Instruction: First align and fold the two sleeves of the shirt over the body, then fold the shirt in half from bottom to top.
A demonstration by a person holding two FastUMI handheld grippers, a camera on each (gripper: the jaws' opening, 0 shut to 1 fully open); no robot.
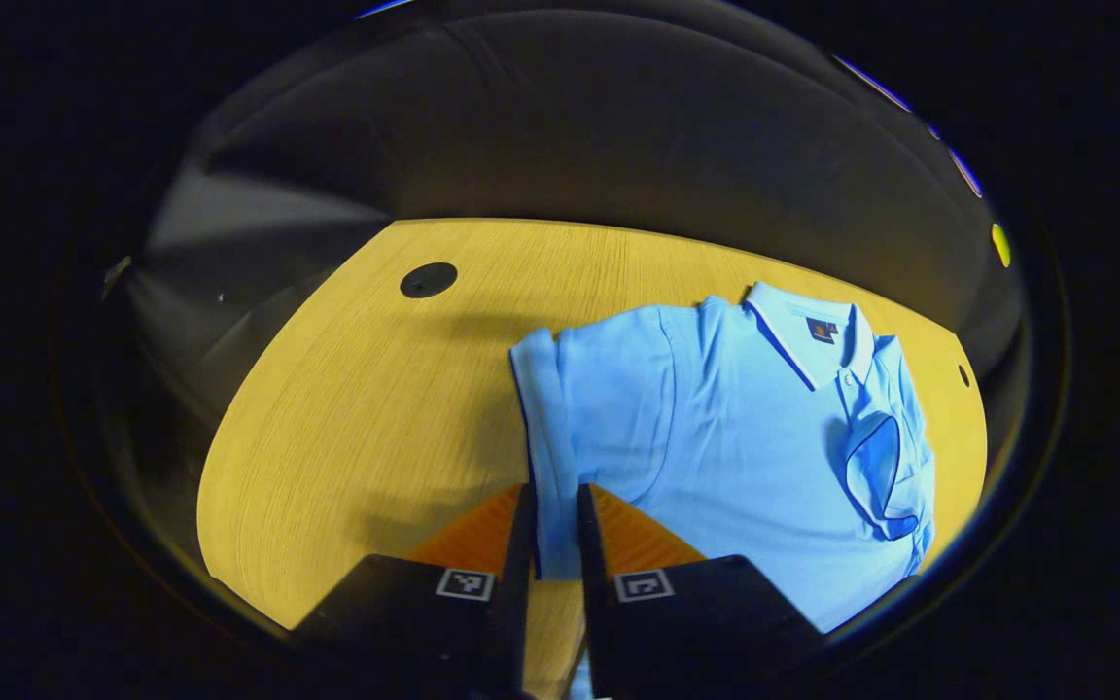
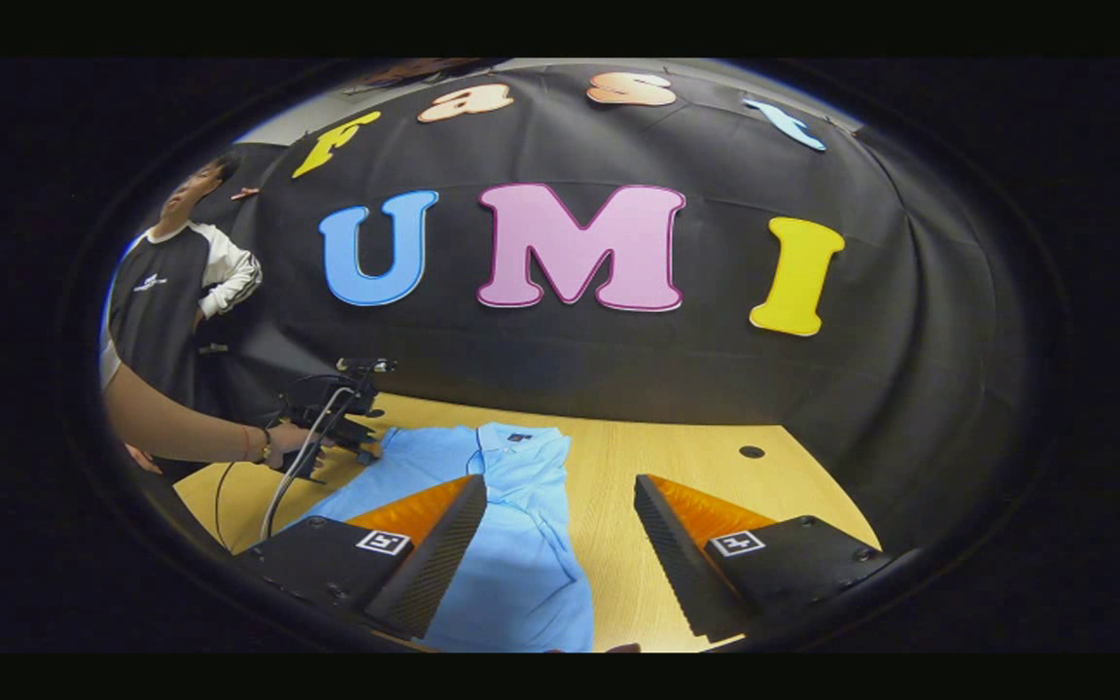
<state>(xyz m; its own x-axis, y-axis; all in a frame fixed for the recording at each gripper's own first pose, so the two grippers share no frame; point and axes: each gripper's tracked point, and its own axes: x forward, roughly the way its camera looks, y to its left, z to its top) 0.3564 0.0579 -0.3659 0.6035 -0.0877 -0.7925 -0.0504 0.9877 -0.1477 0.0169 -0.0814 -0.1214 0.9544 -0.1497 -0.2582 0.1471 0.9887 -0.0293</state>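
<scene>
A light blue polo shirt lies collar-up on the wooden table. In the left gripper view my left gripper is shut on the edge of the shirt's sleeve, which runs up between the fingers. The other sleeve lies folded over the body. In the right gripper view my right gripper hangs wide open above the shirt, holding nothing. Farther off, the left gripper rests at the shirt's shoulder, held by a hand.
A round cable hole sits in the table top beyond the shirt. Bare table stretches beside the shirt toward a hole. A person stands at the table's side; a cable trails from the left gripper.
</scene>
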